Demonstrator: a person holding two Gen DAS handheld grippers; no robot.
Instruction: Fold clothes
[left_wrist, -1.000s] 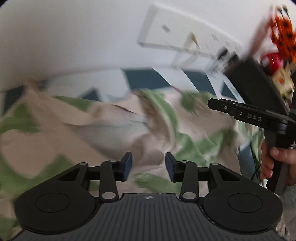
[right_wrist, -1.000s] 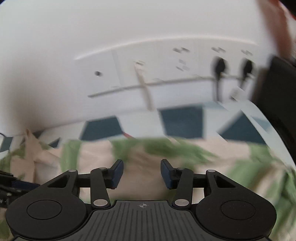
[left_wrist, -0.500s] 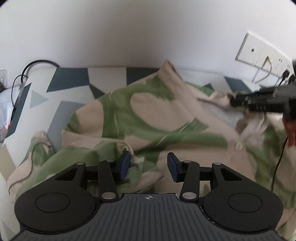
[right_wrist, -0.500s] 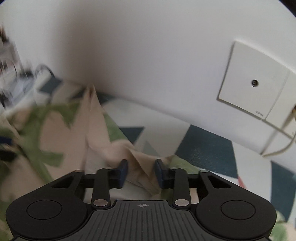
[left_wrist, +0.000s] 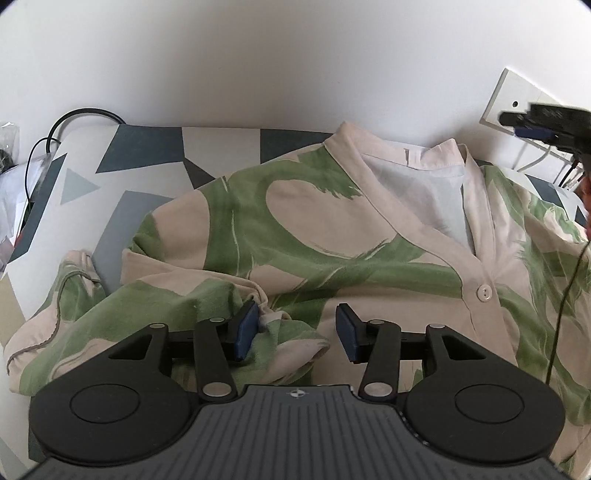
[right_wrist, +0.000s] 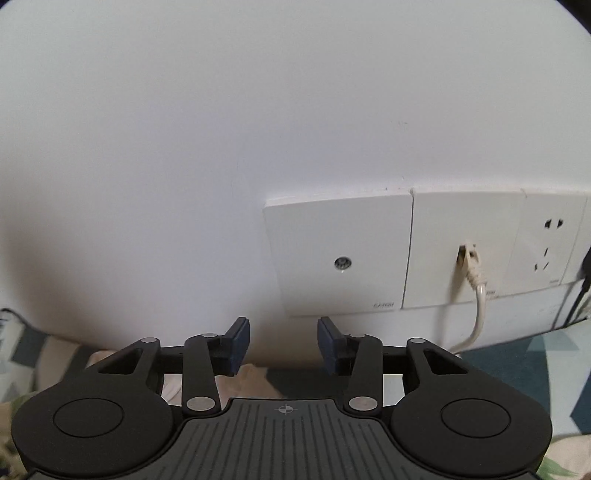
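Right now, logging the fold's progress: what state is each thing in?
shirt: spread front up, unfolded, one button fastened
left gripper: open, over a bunched sleeve
right gripper: open, empty, facing the wall
white cable: plugged into the wall socket

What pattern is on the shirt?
Beige with broad green brush-stroke swirls on the shirt; clearest in the left wrist view.

We are finding almost nothing legible here: the blank wall plate (right_wrist: 334, 258) is carrying a tiny grey mark at its lower right corner, just left of the plate with the white cable (right_wrist: 476, 295), too small to read.
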